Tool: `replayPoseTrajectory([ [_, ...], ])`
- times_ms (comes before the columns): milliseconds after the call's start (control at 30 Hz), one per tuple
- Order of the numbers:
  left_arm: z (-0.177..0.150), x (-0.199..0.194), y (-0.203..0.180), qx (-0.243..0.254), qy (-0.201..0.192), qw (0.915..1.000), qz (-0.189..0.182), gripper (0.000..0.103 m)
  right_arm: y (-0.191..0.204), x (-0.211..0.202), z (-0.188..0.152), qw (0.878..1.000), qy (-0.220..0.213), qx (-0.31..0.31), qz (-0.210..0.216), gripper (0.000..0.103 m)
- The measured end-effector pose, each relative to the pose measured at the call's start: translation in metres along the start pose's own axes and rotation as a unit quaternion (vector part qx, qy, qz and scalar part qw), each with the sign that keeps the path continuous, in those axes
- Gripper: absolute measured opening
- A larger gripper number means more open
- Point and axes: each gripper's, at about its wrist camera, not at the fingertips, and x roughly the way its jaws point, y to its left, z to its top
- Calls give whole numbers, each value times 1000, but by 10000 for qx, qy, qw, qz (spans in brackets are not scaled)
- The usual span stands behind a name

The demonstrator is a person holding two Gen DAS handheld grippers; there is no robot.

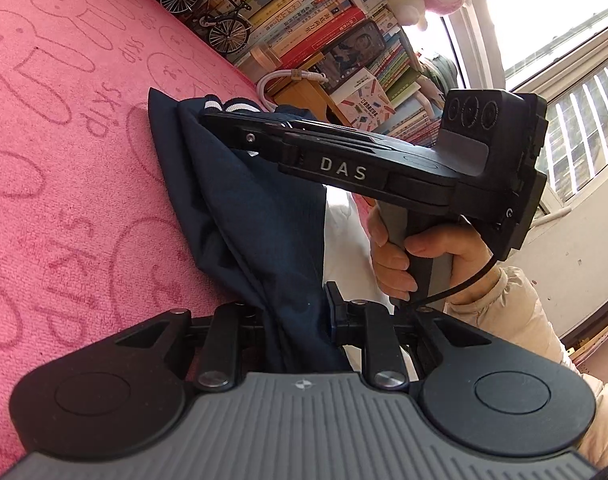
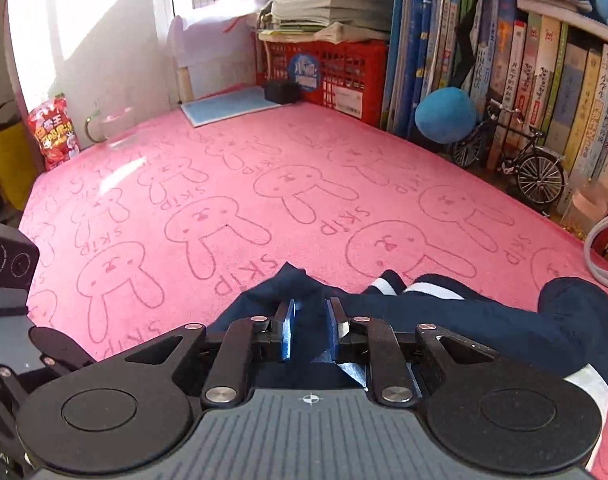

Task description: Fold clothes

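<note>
I'm working over the pink rabbit-print surface (image 2: 232, 184). On it lies the navy garment (image 1: 240, 216), bunched in a long heap at the near edge, with one white-striped cuff (image 2: 388, 286) lying flat and part of the cloth lifted between the two tools.

Handling, as I judge it: light, soft, limp knit. It won't hold any shape, it drapes and bunches wherever it's unsupported, and the looped pile under it probably drags a bit. It isn't fragile. I'd grip at seams, hem corners or cuffs, where layers are thick, and keep both pinches taut so the fold line stays straight.

The left tool (image 1: 292, 312) is clenched on a hanging fold of navy cloth, which runs straight down between its pads. The right tool (image 2: 312, 328) has navy fabric bunched between its blue pads (image 2: 287, 330). The pads look pressed on it, so I call that a grasp.

View differences: the left wrist view shows the right tool from the side, the hand (image 1: 400, 256) on its grip, a cream sleeve (image 1: 512, 312), and a white panel (image 1: 344, 240) of cloth behind the navy. It also shows the window. The right wrist view shows the open stretch of surface ahead, the red crate (image 2: 328, 72), the toy bicycle (image 2: 520, 164), and the garment's far bulge at right. Neither view shows the whole garment.
</note>
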Motion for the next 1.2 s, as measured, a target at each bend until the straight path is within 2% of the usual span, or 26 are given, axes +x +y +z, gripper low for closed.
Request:
replayPoseTrajectory([
  [100, 1, -1, 3, -82, -17, 9999, -64, 22, 7, 22, 9, 9995, 150, -168, -199, 20],
  [200, 1, -5, 8, -282, -43, 9994, -203, 25, 1, 5, 12, 9992, 69, 267, -300, 40],
  [233, 2, -9, 9, -390, -37, 9989, -241, 29, -2, -15, 8, 9990, -129, 379, -213, 54],
  [267, 4, -16, 9, -524, -80, 9983, -252, 39, -4, -34, 3, 9985, -325, 410, -186, 68],
  [300, 5, -23, 9, -641, -136, 9975, -263, 47, -7, -57, -4, 9973, -536, 434, -244, 73],
  [333, 6, -33, 8, -654, -279, 9972, -238, 66, -9, -78, -12, 9959, -696, 465, -351, 78],
  [367, 7, -44, 4, -564, -489, 9972, -1, 82, -13, -99, -23, 9943, -813, 524, -459, 79],
  [400, 7, -55, 1, -474, -698, 9962, 235, 88, -16, -118, -35, 9926, -885, 616, -551, 79],
  [467, 8, -71, -11, -222, -1043, 9916, 727, 90, -25, -154, -65, 9878, -1022, 877, -781, 83],
  [567, 10, -87, -35, 238, -1459, 9784, 1442, 90, -40, -191, -114, 9778, -1136, 1342, -1139, 87],
  [600, 12, -84, -47, 429, -1493, 9772, 1449, 90, -46, -196, -128, 9742, -1130, 1514, -1235, 87],
  [633, 14, -75, -67, 760, -1478, 9748, 1485, 90, -53, -197, -138, 9701, -1105, 1726, -1298, 85],
  [667, 14, -65, -84, 1109, -1455, 9694, 1635, 90, -59, -197, -148, 9663, -1086, 1930, -1312, 71],
  [700, 13, -55, -102, 1465, -1437, 9619, 1807, 91, -64, -196, -155, 9647, -1074, 2090, -1190, 58],
  [733, 9, -41, -120, 1861, -1453, 9487, 2104, 92, -64, -193, -158, 9646, -1054, 2146, -1111, 33],
  [767, 5, -26, -137, 2256, -1467, 9327, 2400, 96, -60, -189, -160, 9655, -1085, 2097, -1103, 22],
  [833, -6, 9, -163, 3067, -1483, 8911, 2998, 102, -52, -183, -162, 9670, -1146, 1999, -1087, 22],
  [933, -14, 53, -172, 3881, -1148, 8441, 3518, 102, -47, -174, -163, 9664, -1297, 2034, -886, 23],
  [1000, -13, 71, -164, 4039, -929, 8288, 3759, 101, -48, -167, -162, 9642, -1388, 2111, -806, 25],
  [1067, -9, 84, -149, 4024, -696, 8130, 4151, 101, -49, -159, -161, 9634, -1419, 2116, -836, 37],
  [1133, -9, 86, -133, 4021, -649, 7976, 4448, 102, -50, -149, -160, 9647, -1366, 2073, -878, 40],
  [1200, -10, 83, -124, 4070, -653, 7962, 4428, 102, -47, -138, -159, 9685, -1202, 1928, -1024, 40],
])
